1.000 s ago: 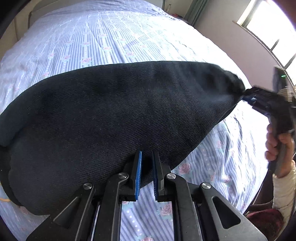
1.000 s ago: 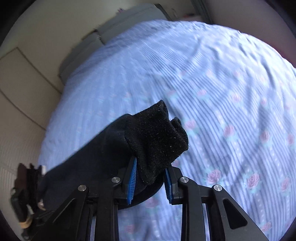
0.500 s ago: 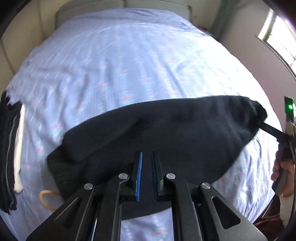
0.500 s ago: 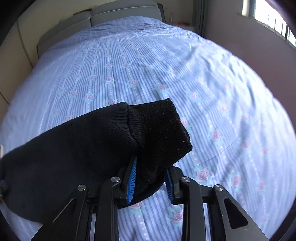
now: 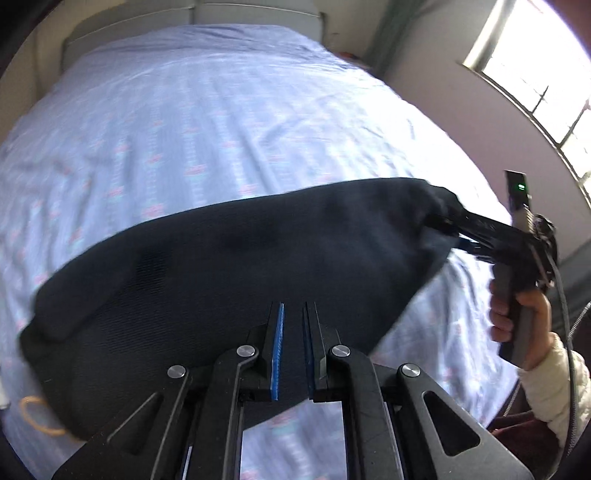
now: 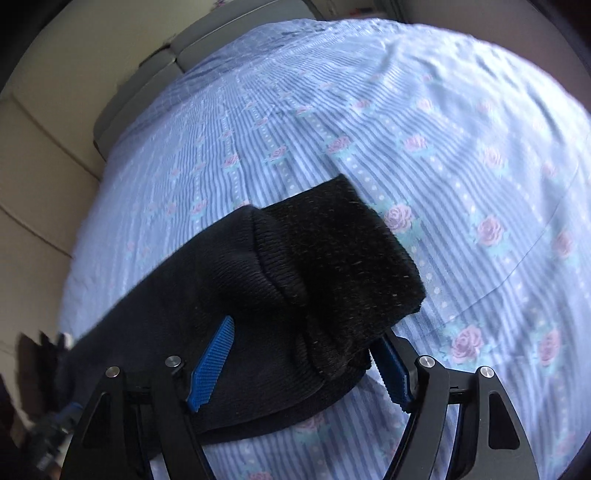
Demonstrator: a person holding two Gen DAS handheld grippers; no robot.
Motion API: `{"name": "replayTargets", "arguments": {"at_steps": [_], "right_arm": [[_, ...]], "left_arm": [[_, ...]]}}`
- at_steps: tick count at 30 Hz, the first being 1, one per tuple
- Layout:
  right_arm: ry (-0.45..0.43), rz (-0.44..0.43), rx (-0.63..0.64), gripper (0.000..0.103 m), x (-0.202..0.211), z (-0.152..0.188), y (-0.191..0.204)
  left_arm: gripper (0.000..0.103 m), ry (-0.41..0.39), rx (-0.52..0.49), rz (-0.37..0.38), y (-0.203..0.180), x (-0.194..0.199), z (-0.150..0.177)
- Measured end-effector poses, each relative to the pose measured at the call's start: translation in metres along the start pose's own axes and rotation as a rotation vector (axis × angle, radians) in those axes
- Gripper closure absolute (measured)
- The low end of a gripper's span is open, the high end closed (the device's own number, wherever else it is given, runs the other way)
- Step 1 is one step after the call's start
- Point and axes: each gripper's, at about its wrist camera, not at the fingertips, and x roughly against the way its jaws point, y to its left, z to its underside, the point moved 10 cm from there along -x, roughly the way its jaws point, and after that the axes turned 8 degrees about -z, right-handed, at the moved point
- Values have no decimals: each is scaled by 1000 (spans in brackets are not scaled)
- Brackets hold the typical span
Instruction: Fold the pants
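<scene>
Black pants (image 5: 258, 258) lie folded across the near part of the bed. My left gripper (image 5: 293, 325) is shut on their near edge, its blue pads close together with cloth between them. In the right wrist view my right gripper (image 6: 306, 354) has its jaws spread wide, and the ribbed cuff end of the pants (image 6: 332, 266) rests loosely between them. In the left wrist view the right gripper (image 5: 461, 229) sits at the pants' right end, held by a hand.
The bed has a blue striped sheet with pink roses (image 6: 443, 147). A headboard (image 5: 192, 14) stands at the far end. A window (image 5: 535, 74) is at the right. A yellow elastic loop (image 5: 37, 417) lies by the pants' left end.
My right gripper has opened; it was shut on the cuff before. The pants have come down onto the bed and both grippers have shifted over it.
</scene>
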Motion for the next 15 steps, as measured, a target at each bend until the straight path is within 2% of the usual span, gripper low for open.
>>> {"name": "replayTargets", "arguments": {"at_steps": [2,4,5,7,9,12,15], "right_arm": [[-7,-76,-68,32,1,-2,-7],[-8,-140,-117,47,1,-3,-11],[-3,-157,-125,50,3,-1,-13],[-7,-191,-137,65,9,1,-17],[-20,-224,-141,72,17,1,-19],[-51,-279,-152,76,36,-1,-16],[-98,-279,-64,76,61,-5,5]], "left_arm": [[92,1,-25,23,-16,-6,-1],[94,6,-19,51,-29,-15,-2],[95,10,2,76,-35,-19,-4],[95,12,42,111,-45,-25,-9],[97,21,59,113,-50,-30,-10],[99,33,19,64,-52,-35,-2],[100,69,27,79,-53,-44,5]]}}
